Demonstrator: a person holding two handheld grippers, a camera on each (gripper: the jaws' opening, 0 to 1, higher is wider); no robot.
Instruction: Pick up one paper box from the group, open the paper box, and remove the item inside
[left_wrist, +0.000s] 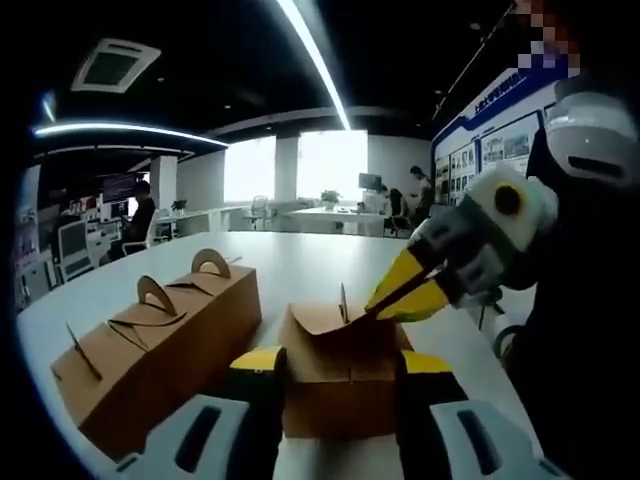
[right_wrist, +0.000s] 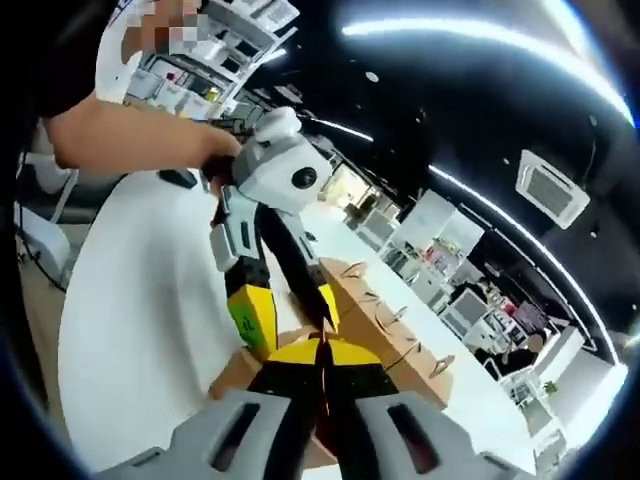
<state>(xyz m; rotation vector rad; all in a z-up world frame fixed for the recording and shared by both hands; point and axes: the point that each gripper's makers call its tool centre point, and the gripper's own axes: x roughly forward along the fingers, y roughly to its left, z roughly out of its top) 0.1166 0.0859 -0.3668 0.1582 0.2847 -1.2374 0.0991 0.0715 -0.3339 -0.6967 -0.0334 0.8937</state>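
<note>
At lower centre of the left gripper view, the small brown cardboard box sits on the white table, clamped between the left gripper's yellow-tipped jaws. The right gripper reaches in from the right, jaws pinched together on the box's upright top flap, nearest for opening. Longer brown handled cartons lie just left.

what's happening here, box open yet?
A person works a small brown paper box on the white table with two handheld grippers. The left gripper straddles the box, steadying it. The right gripper is shut on the box's top flap, partly raised. Three larger brown handled boxes sit alongside, untouched.
</note>
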